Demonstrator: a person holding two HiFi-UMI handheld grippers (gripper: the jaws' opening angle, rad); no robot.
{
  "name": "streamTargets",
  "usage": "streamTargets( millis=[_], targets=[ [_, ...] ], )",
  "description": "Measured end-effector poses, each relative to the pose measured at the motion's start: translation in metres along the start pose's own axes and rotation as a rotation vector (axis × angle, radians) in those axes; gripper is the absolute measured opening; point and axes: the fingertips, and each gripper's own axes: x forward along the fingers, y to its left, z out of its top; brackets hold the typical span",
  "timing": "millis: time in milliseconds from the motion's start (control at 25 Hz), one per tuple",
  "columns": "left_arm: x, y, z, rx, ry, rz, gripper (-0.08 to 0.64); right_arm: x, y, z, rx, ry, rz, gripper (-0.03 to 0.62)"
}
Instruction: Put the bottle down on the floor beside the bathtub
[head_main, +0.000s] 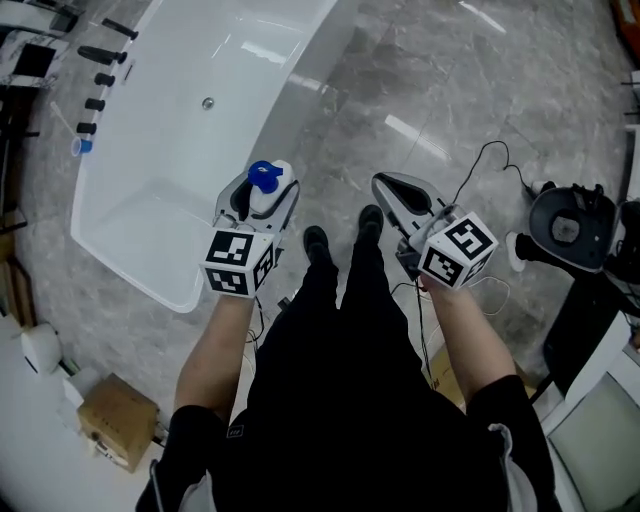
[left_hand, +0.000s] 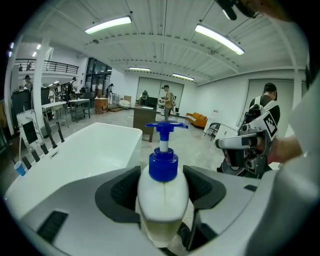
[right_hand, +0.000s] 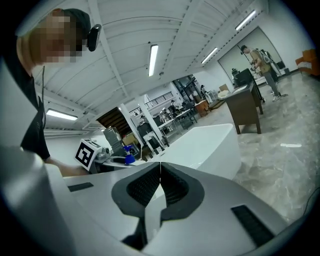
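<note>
A white pump bottle (left_hand: 162, 200) with a blue cap and nozzle stands upright between the jaws of my left gripper (left_hand: 162, 187), which is shut on it. In the head view the bottle (head_main: 264, 186) and left gripper (head_main: 258, 205) hang in the air near the right rim of the white bathtub (head_main: 150, 215). My right gripper (head_main: 400, 200) is held over the grey marble floor (head_main: 440, 110), shut with nothing between its jaws. In the right gripper view its pads (right_hand: 172, 189) meet, and the bathtub (right_hand: 200, 145) lies ahead.
The person's legs and black shoes (head_main: 317, 242) stand on the floor between the grippers. Cables (head_main: 490, 160) and a black device (head_main: 570, 228) lie at the right. A cardboard box (head_main: 118, 420) sits at lower left. Black fittings (head_main: 95, 80) line the tub's far side.
</note>
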Motion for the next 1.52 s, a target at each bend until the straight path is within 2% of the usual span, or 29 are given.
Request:
streamTargets(
  millis=[200, 320, 520, 680, 800, 1120, 1280, 1520],
  targets=[
    [0.041, 0.014, -0.025, 0.053, 0.046, 0.031, 0.275, 0.035, -0.049, -0.034, 0.026, 0.031, -0.013, 0.029],
    [0.068, 0.016, -0.05, 0.083, 0.065, -0.002, 0.275, 0.055, -0.073, -0.06, 0.044, 0.009, -0.047, 0.029],
    [0.127, 0.022, -0.094, 0.048, 0.116, -0.046, 0.275, 0.092, -0.119, -0.11, 0.029, 0.014, -0.079, 0.029],
    [0.171, 0.023, -0.137, 0.072, 0.153, -0.08, 0.275, 0.112, -0.149, -0.153, 0.042, 0.011, -0.078, 0.029],
    [0.201, 0.031, -0.168, 0.045, 0.165, -0.093, 0.275, 0.123, -0.166, -0.18, 0.046, 0.026, -0.093, 0.029],
    [0.279, 0.049, -0.247, 0.064, 0.168, -0.066, 0.275, 0.128, -0.228, -0.236, 0.079, -0.004, -0.148, 0.029],
    [0.314, 0.061, -0.278, 0.051, 0.167, -0.047, 0.275, 0.135, -0.266, -0.262, 0.047, 0.025, -0.163, 0.029],
    [0.361, 0.075, -0.314, 0.065, 0.176, -0.058, 0.275, 0.163, -0.31, -0.283, -0.022, 0.074, -0.136, 0.029]
  ],
)
